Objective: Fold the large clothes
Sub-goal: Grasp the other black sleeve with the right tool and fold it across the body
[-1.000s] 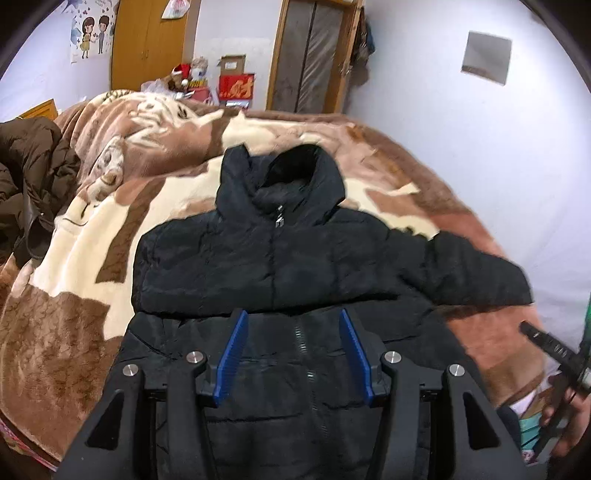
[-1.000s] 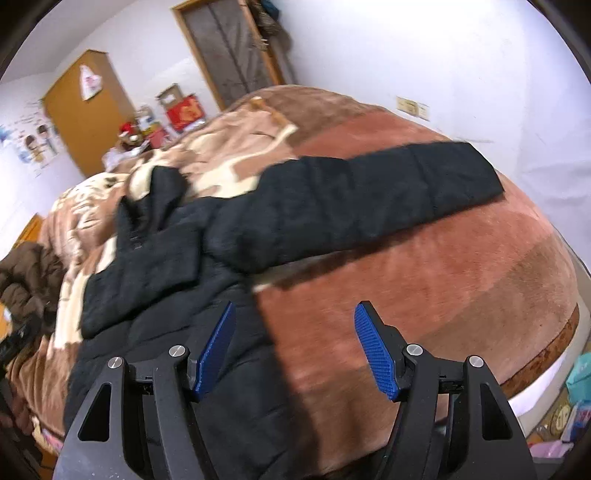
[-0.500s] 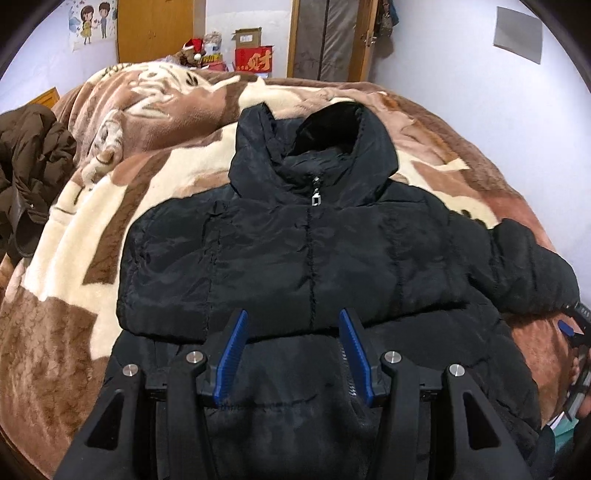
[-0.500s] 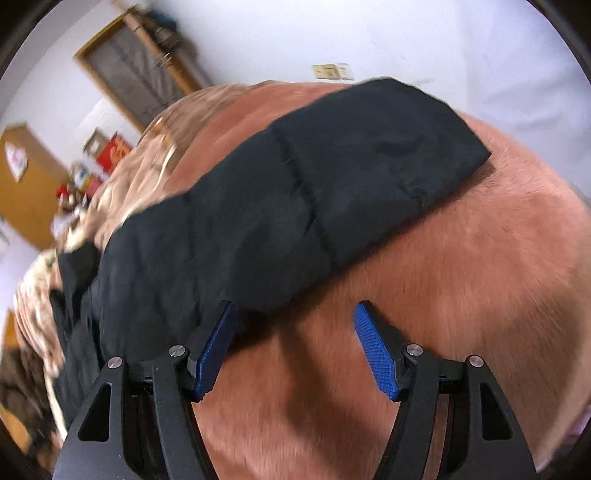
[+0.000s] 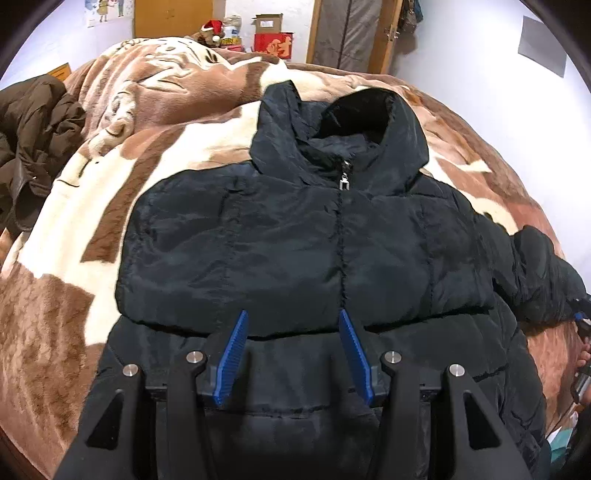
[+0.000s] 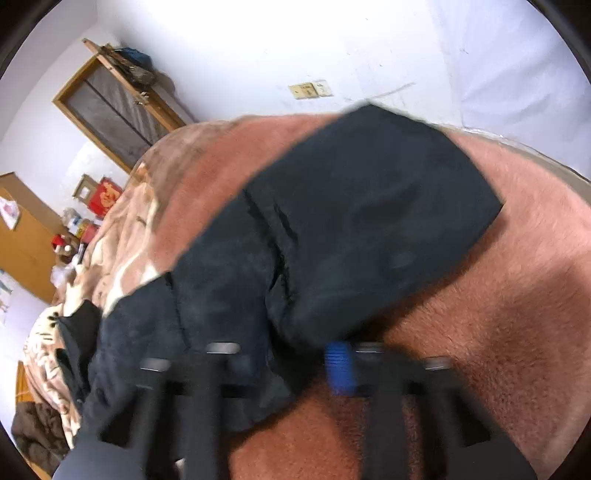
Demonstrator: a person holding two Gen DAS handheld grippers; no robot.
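A black puffer jacket (image 5: 314, 251) lies front up on the bed, zipped, hood toward the far end. One sleeve is folded across its chest. My left gripper (image 5: 291, 325) is open and empty above the jacket's lower front. The other sleeve (image 6: 351, 221) stretches out over the brown blanket in the right wrist view. My right gripper (image 6: 314, 354) is blurred at that sleeve's near edge; one blue pad (image 6: 338, 367) shows beside the fabric, the other is hidden by it. Whether it grips the sleeve is not clear.
A brown and cream blanket (image 5: 110, 177) covers the bed. A dark brown coat (image 5: 33, 140) is heaped at the bed's left side. A white wall (image 6: 332, 44) stands close behind the sleeve. A wooden door (image 5: 347, 33) and boxes stand at the far end.
My right gripper has moved down onto the outstretched sleeve and its jaws have come closer together. My left gripper has advanced a little over the jacket, still open.
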